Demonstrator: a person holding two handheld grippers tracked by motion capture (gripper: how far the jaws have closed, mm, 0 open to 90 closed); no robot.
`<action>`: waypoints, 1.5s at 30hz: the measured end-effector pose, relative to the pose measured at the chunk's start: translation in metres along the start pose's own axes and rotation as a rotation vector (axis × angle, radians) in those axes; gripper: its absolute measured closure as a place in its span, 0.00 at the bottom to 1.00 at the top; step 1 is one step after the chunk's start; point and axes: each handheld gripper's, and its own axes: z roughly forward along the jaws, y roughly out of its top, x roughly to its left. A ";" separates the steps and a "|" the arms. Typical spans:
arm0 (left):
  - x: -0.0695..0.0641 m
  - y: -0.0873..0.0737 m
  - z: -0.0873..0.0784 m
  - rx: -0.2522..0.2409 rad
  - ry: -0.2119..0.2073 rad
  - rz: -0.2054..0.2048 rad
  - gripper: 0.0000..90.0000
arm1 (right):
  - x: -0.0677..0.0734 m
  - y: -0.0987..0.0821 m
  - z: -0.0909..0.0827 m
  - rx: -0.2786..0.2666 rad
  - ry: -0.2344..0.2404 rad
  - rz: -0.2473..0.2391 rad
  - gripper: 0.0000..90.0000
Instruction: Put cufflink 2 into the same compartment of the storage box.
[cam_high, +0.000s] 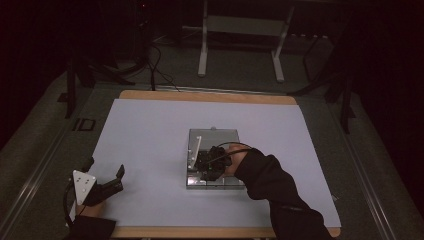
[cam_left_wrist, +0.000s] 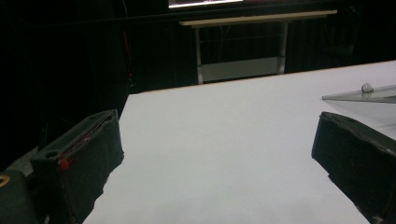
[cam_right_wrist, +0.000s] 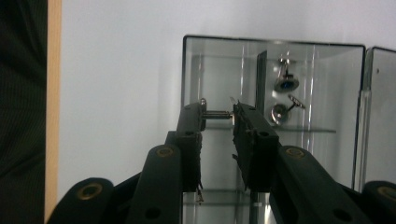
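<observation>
Now cufflink (cam_right_wrist: 217, 113) pinched crosswise between right gripper (cam_right_wrist: 218, 114) tips

dim room, dark bkgd; white mat (cam_high: 150, 135) bright; near jaws blurred.

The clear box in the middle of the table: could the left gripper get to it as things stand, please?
Probably yes. The left gripper rests open at the table's near left corner, with bare white mat between it and the clear box. The right gripper, holding a cufflink, already works over the box.

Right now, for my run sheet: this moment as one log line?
left hand-held gripper: open, idle | right hand-held gripper: shut on cufflink | over clear box
</observation>
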 end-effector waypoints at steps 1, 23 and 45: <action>0.000 0.000 0.000 0.000 0.000 -0.001 0.03 | -0.001 0.001 0.002 -0.007 -0.001 0.005 0.80; 0.000 0.000 0.000 -0.001 -0.003 -0.002 0.03 | -0.015 0.002 0.050 -0.085 0.022 0.036 0.80; 0.001 0.000 0.000 0.000 -0.007 -0.005 0.03 | -0.015 0.009 0.070 -0.058 0.039 0.040 0.77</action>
